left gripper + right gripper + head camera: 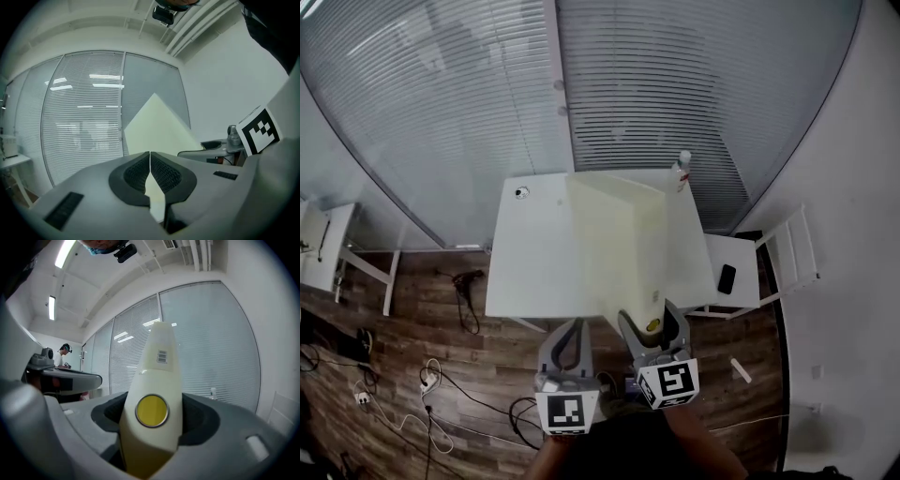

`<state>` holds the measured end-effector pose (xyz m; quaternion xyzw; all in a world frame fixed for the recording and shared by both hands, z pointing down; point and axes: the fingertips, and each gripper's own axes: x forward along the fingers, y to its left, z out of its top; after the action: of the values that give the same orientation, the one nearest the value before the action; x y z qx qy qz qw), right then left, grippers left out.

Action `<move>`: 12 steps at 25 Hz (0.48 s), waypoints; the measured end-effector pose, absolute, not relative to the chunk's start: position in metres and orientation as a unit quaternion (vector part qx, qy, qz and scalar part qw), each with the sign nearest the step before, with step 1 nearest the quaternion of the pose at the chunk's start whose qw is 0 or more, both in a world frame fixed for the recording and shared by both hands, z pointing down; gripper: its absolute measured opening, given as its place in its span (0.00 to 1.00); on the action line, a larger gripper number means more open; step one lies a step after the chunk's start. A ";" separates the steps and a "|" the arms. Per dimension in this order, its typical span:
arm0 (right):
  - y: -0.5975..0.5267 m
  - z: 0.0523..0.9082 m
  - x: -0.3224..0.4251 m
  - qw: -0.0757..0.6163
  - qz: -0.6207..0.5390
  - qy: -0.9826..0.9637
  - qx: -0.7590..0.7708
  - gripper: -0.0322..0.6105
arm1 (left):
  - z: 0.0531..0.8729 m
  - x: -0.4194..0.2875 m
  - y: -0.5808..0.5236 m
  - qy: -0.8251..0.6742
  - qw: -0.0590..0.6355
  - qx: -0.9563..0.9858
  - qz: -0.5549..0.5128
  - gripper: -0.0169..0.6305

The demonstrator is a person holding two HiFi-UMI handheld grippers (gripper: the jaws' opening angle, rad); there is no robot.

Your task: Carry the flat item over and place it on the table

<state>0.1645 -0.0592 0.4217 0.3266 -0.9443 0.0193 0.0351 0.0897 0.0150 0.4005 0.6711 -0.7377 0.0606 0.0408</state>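
While the right gripper [649, 317] clamped the sheet [623, 244] at its six-o'clock edge and the left gripper [567, 328] sat closed, empty, the sheet hung over the table [534, 253]; lowering it level seemed wisest.

Left gripper [572, 324] and right gripper [652, 317], jaws closed.

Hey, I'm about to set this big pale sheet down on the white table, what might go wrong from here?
The flat item is clamped at its near end by the right gripper, so the long overhang may sag or twist loose. Its far corner looks close to the bottle at the far corner of the table and might knock it over.
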 end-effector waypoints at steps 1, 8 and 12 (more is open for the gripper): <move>-0.063 0.426 0.164 0.036 0.021 -0.945 0.324 0.52 | 0.403 0.090 0.013 -0.739 0.040 0.669 0.064 0.03; -0.091 0.457 0.155 0.048 0.038 -0.948 0.314 0.52 | 0.419 0.083 -0.001 -0.749 0.059 0.657 0.071 0.03; -0.103 0.478 0.146 0.053 0.016 -0.950 0.306 0.52 | 0.423 0.078 -0.005 -0.750 0.067 0.655 0.070 0.03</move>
<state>0.1461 -0.1032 0.4778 0.3061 -0.9504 0.0158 0.0535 0.0777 -0.0054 0.4231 0.6548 -0.7495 0.0703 0.0667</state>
